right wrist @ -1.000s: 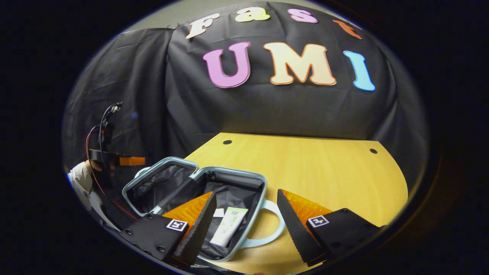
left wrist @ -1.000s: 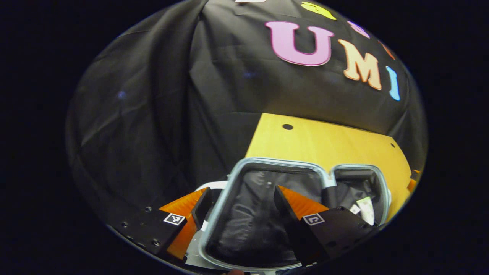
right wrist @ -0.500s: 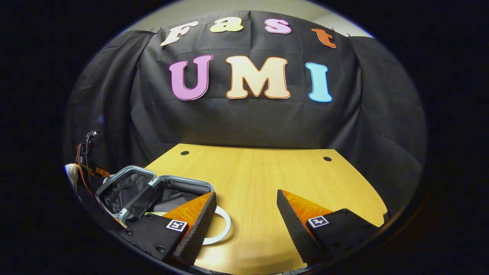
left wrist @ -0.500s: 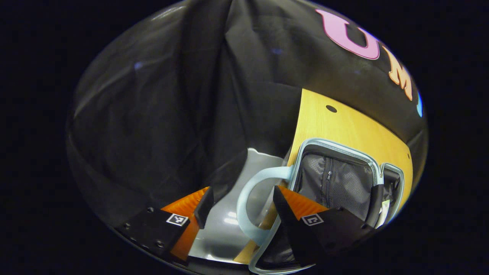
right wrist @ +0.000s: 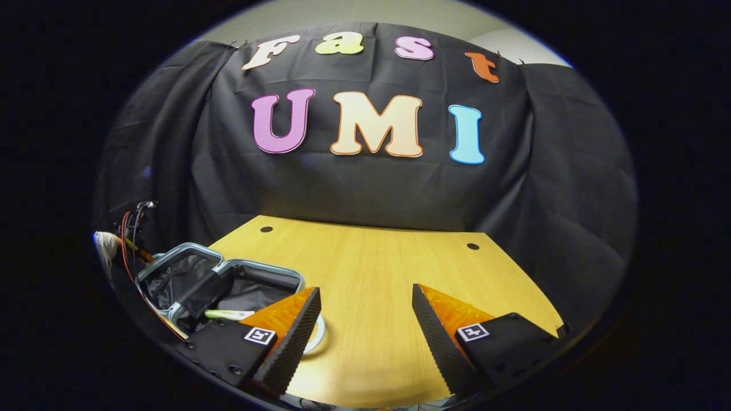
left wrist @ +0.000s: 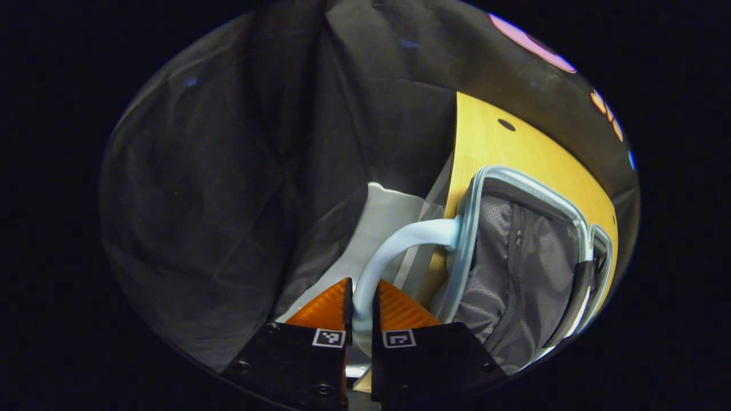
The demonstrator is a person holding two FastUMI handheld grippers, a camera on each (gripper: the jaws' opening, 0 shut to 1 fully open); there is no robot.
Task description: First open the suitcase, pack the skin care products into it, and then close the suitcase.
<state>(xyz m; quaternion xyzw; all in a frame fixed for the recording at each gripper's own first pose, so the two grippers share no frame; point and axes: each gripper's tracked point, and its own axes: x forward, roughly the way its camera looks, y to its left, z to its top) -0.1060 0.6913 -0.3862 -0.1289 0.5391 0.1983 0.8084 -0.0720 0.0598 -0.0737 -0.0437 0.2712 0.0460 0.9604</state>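
in the left gripper view the left gripper (left wrist: pixel 361 305) is pinching the pale blue handle (left wrist: pixel 394 251) of the suitcase (left wrist: pixel 517 268), with both fingers pressing on the curved strap from either side so that almost no gap is showing between them. the handle is arching up from between the fingers to the pale rim of the nearer half of the suitcase, whose grey mesh lining with a zip is facing the camera, and this half is tilting up off the wooden table (left wrist: pixel 502 148) rather than lying flat. a sliver of the other half is showing past it at the far right. in the right gripper view the right gripper (right wrist: pixel 365 319) is hanging above the bare table (right wrist: pixel 371 268) with its fingers spread wide and nothing between them. the suitcase (right wrist: pixel 228 282) is sitting open at the left near edge of the table, its two dark-lined halves joining at a raised middle hinge. a pale skin care tube (right wrist: pixel 228 314) is lying inside the nearer half, just beside the right gripper's left finger. a second loop handle (right wrist: pixel 318 331) is peeking out beside that finger, resting on the table. at the far left edge the other gripper (right wrist: pixel 137 242) with its red cables and a person's hand (right wrist: pixel 105 245) are showing just beside the farther half.
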